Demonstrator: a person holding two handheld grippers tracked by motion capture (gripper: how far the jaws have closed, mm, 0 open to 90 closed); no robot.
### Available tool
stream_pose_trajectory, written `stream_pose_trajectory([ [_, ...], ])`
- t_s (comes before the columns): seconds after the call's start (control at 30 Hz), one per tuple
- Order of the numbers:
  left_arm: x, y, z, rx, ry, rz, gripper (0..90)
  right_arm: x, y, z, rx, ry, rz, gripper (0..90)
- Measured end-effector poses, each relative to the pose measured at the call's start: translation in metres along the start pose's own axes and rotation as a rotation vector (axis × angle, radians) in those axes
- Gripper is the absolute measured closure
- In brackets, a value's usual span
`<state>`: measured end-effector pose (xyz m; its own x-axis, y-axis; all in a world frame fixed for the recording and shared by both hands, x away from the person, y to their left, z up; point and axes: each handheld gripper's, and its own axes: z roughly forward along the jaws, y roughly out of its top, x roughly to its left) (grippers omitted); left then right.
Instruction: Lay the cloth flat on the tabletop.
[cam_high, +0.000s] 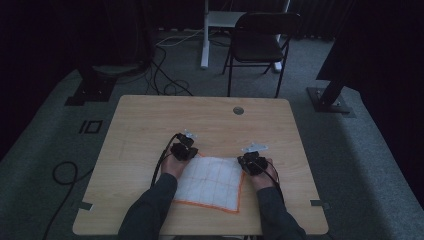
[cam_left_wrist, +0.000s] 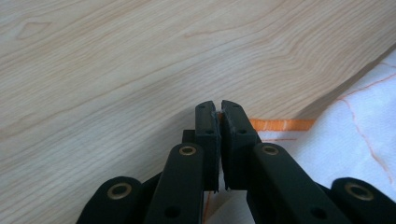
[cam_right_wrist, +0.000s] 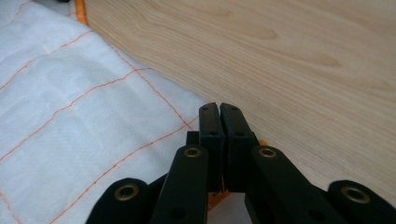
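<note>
A white cloth (cam_high: 212, 182) with thin orange grid lines and an orange hem lies flat near the front of the wooden table (cam_high: 200, 120). My left gripper (cam_high: 186, 150) sits at the cloth's far left corner. In the left gripper view its jaws (cam_left_wrist: 219, 109) are pressed together on the orange hem, with the cloth (cam_left_wrist: 355, 116) spreading off to the right. My right gripper (cam_high: 250, 162) is at the far right corner. In the right gripper view its jaws (cam_right_wrist: 219, 109) are shut, orange hem peeks out on both sides of them, and the cloth (cam_right_wrist: 70, 107) lies to the left.
A round cable hole (cam_high: 238, 110) sits near the table's far edge. Behind the table stand a black folding chair (cam_high: 260, 42) and a white desk leg (cam_high: 205, 35). Cables (cam_high: 65, 172) run over the grey carpet at the left.
</note>
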<state>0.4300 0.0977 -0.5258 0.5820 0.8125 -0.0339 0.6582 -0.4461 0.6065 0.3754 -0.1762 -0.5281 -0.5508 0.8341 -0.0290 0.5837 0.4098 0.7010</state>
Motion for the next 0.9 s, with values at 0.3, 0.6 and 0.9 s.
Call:
stream_pose_trajectory([
  [0.3,0.032,-0.006,-0.007,-0.006,0.062,-0.097,87.6,0.007,0.004,-0.021,-0.075,0.023,-0.039,89.3],
  [0.6,0.059,-0.017,-0.016,-0.017,0.136,-0.181,87.5,0.018,0.003,-0.026,-0.071,0.069,-0.100,89.6],
  [0.9,0.059,-0.018,-0.018,-0.027,0.144,-0.173,78.7,0.014,0.001,-0.019,-0.057,0.084,-0.058,76.9],
])
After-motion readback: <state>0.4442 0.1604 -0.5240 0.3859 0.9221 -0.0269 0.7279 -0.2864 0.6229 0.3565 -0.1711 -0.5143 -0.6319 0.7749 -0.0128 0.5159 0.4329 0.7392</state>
